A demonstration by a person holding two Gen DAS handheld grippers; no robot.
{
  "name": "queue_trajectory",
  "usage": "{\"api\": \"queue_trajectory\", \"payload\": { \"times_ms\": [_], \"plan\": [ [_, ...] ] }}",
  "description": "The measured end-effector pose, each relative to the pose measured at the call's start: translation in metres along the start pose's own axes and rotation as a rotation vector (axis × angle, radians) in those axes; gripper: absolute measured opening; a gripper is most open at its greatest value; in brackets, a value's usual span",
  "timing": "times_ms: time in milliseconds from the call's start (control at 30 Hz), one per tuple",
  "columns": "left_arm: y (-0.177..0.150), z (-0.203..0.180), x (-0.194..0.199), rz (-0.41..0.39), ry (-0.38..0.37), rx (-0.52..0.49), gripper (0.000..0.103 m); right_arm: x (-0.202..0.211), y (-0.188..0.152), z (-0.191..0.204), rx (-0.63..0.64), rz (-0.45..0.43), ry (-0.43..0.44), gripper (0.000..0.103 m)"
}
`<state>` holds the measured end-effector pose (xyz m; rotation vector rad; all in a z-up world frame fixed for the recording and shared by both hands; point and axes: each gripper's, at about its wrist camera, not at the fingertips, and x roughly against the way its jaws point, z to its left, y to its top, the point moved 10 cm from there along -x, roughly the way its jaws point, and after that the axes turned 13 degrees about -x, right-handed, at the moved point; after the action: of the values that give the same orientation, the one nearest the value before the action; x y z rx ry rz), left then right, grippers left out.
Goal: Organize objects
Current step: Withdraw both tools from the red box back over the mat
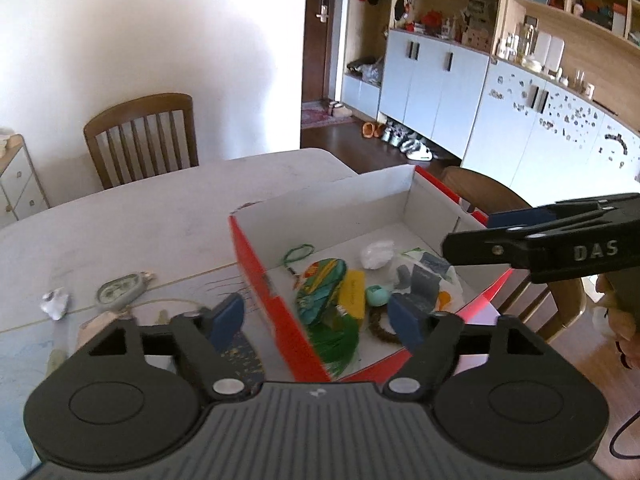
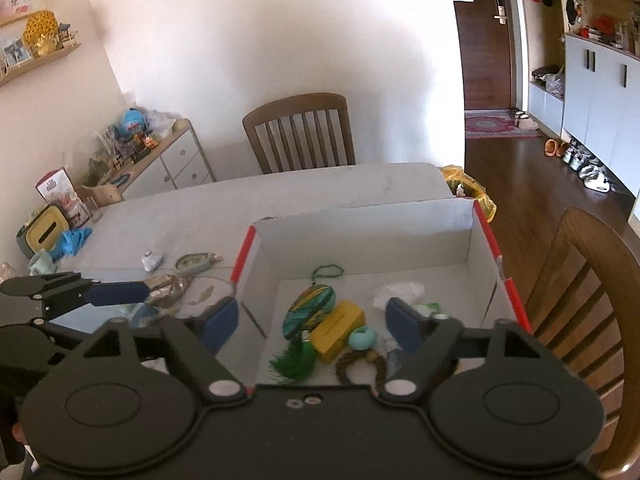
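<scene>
Box (image 2: 468, 232), red outside and white inside, sits open on the pale table (image 2: 320, 188), and both claws hover over its near end. Right claw (image 2: 312, 326) is spread wide with nothing between its blue pads, right above the things in the box. Left claw (image 1: 316, 318) is wide and empty too, straddling the box's near left wall, so one pad hangs over the table and the other over the inside.

Nearest in the box lie a green tassel (image 2: 294, 360) and a brown braided ring (image 2: 360, 364). Just beyond them a yellow block (image 2: 338, 330) lies touching a green patterned oval pouch (image 2: 308, 310) on its left, with a small teal ring (image 2: 362, 338) at its right corner. Right of these is a white plastic bag (image 1: 430, 276) with some printing on it, partly behind the pad. Farther in are a crumpled white tissue (image 1: 376, 254) and a thin green cord loop (image 2: 328, 271). The far half of the box floor is bare.

Outside the box, on the table to its left, lie a grey-green oval case (image 2: 194, 261) and a small white crumpled lump (image 2: 152, 259), well apart from the box wall. A wooden chair (image 2: 300, 132) stands at the far edge of the table
</scene>
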<state>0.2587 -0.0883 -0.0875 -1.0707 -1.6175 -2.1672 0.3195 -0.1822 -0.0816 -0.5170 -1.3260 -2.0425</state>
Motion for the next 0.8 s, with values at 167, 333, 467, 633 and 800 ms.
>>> {"api": "queue_trajectory", "payload": {
  "times_ms": [167, 333, 467, 633, 800],
  "plan": [
    [-0.014, 0.023, 0.016, -0.004, 0.024, 0.026, 0.087, 0.006, -0.008, 0.015, -0.012, -0.028, 0.005, 0.095],
    [-0.028, 0.045, 0.030, -0.013, 0.045, 0.029, 0.087, 0.007, -0.022, 0.037, 0.003, -0.046, 0.012, 0.101],
    [-0.041, 0.064, 0.041, -0.018, 0.060, 0.033, 0.087, 0.006, -0.032, 0.056, 0.005, -0.055, 0.032, 0.102],
    [-0.056, 0.090, 0.053, -0.029, 0.081, 0.043, 0.087, -0.001, -0.043, 0.082, 0.029, -0.054, 0.030, 0.102],
    [-0.072, 0.123, 0.055, -0.014, 0.106, 0.076, 0.099, -0.016, -0.054, 0.104, 0.038, -0.035, 0.024, 0.102]
  ]
}}
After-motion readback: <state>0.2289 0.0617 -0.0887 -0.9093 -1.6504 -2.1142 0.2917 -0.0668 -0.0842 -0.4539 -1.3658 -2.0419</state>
